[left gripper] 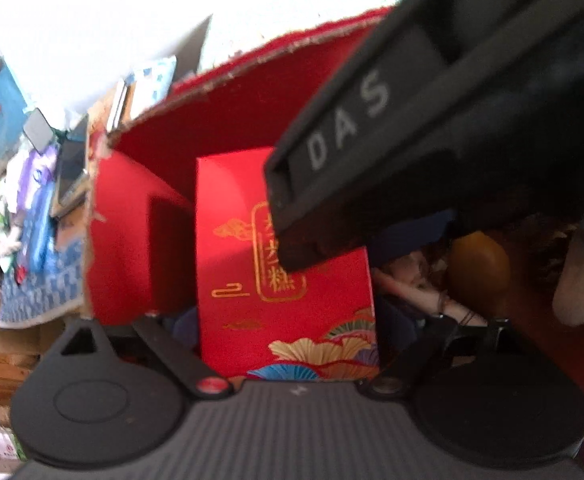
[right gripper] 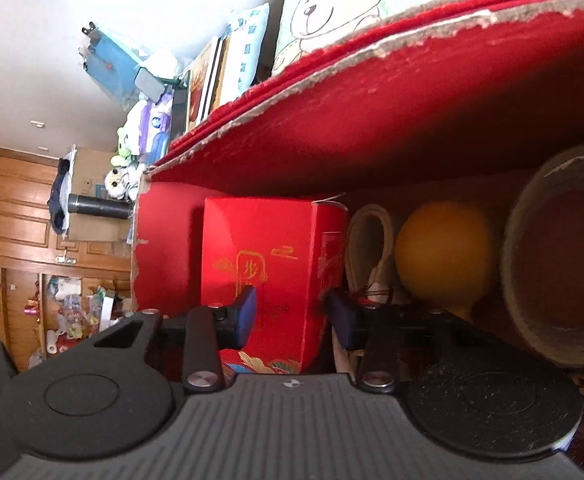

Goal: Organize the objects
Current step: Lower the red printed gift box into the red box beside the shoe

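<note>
Red carton [right gripper: 268,276] w/ gold print sits inside a big red box [right gripper: 411,128] – long axis runs away from the right-wrist cam, a corner edge facing it. Right gripper [right gripper: 293,314]: blue pads [right gripper: 246,312] either side of the carton, jaws closed onto it. Left gripper [left gripper: 288,320] – fingertips hidden, jaw state can't be told. Tight room: box wall just beside the carton one side, white roll [right gripper: 369,248], yellow ball [right gripper: 445,260] & round bowl [right gripper: 555,264] on the other. Frayed box rim overhead.
</note>
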The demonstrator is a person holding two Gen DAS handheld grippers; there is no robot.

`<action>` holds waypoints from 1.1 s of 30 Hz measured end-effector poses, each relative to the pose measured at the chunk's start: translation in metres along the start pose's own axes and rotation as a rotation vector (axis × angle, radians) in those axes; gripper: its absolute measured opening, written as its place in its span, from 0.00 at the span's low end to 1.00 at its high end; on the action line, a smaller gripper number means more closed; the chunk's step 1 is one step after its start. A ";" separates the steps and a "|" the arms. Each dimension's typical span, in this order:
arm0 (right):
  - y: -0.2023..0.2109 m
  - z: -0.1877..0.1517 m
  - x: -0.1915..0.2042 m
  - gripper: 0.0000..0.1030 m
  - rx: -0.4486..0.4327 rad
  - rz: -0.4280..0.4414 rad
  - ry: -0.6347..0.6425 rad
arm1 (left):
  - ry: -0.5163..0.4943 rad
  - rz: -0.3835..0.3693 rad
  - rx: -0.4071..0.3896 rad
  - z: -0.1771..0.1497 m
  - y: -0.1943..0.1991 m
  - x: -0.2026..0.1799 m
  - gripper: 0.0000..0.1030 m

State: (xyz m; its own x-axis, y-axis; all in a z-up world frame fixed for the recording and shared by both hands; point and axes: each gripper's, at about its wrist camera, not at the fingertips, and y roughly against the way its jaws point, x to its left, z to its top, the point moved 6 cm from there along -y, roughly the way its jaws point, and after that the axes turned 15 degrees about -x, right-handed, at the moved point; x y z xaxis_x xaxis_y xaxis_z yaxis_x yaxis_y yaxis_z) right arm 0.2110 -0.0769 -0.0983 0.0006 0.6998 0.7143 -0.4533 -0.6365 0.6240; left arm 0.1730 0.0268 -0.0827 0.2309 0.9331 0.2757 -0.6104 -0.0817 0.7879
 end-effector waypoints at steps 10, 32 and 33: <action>0.002 0.004 -0.003 0.42 -0.036 -0.008 0.003 | 0.051 -0.034 0.006 -0.001 -0.003 0.005 0.85; 0.006 0.006 -0.002 0.42 -0.086 0.043 -0.022 | 0.058 -0.053 0.067 -0.008 -0.008 0.007 0.85; 0.006 0.006 -0.001 0.42 -0.086 0.043 -0.022 | 0.053 -0.050 0.070 -0.008 -0.008 0.007 0.85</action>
State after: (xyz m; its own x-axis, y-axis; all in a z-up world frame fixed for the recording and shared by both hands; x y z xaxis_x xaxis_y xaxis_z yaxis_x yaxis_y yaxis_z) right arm 0.2134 -0.0838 -0.0933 -0.0014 0.6642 0.7476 -0.5283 -0.6352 0.5634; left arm 0.1738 0.0369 -0.0918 0.2180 0.9537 0.2071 -0.5447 -0.0572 0.8367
